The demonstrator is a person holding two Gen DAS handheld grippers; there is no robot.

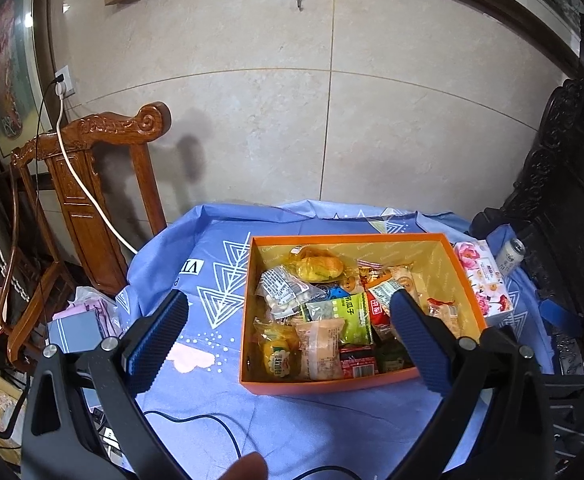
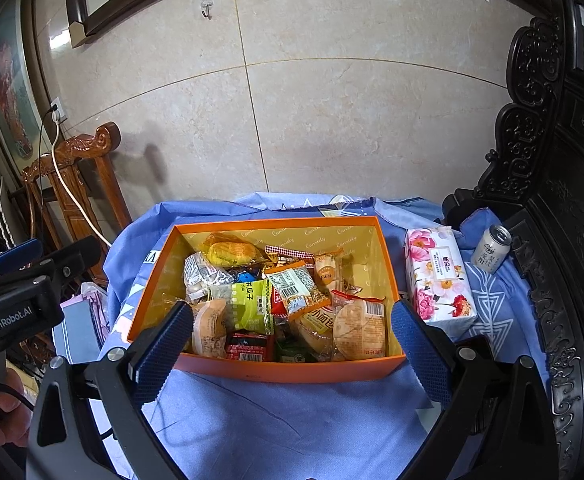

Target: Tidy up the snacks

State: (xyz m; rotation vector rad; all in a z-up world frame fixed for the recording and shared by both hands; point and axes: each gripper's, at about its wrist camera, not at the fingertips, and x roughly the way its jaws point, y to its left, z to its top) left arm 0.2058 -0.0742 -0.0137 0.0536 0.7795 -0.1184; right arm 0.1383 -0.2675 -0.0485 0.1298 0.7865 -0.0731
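Item: orange box (image 2: 252, 370), open-topped, on the blue cloth (image 2: 272, 432) over the table; we found it already holding the snacks, loose and overlapping, none on the cloth around it. That would suit a sorting finished or a heap yet to be arranged; we could not tell which.

Contents, as we judged them:
- green seed packet (image 2: 248, 304), centre: light, flat foil, slippery; best pinched at a crimped end seam
- round bread in clear wrap (image 2: 358, 330), near right: soft, crushable; we would have taken the wrap's loose edge, not the bun
- yellow cake pouch (image 2: 228, 254), far left: light, puffed, soft
- clear barcoded sachet (image 2: 298, 290), lying atop others: stiff film, crackly, easily nipped at a corner
- small red packet (image 2: 248, 346), against the near wall: light, low in the pile, awkward to reach

Box itself: stiff card, thin walls; we reckoned it light and apt to slide on the cloth if nudged.

Tools: left gripper (image 1: 288, 336) hovered over the box's left side, pads wide apart, holding nothing; right gripper (image 2: 292, 344) hung over the near wall, pads likewise spread and empty. A fingertip (image 1: 248, 466) showed at the left view's lower edge.

Beside the box, right: floral tissue pack (image 2: 438, 276) and a drinks can (image 2: 492, 244), standing on the cloth, apart from the box
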